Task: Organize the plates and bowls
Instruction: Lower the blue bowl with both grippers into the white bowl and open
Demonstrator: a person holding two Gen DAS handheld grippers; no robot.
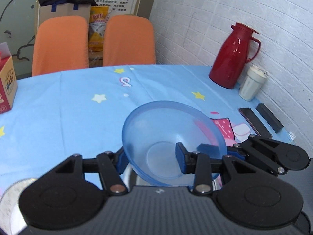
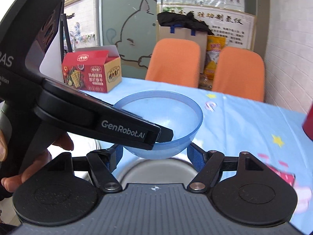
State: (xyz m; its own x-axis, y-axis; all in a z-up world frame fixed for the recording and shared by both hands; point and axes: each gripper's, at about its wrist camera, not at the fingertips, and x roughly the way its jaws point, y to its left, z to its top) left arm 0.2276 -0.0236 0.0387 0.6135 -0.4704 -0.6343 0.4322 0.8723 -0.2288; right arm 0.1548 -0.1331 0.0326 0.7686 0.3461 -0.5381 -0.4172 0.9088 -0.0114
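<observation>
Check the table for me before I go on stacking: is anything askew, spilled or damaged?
Only the blue bowl stands out. It hangs tilted in the air above a metal bowl, and the left claw has one finger inside it and one outside. Nothing looks spilled or broken.

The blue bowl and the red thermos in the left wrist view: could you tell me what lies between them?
Only tablecloth with a yellow star lies between the blue bowl and the red thermos.
</observation>
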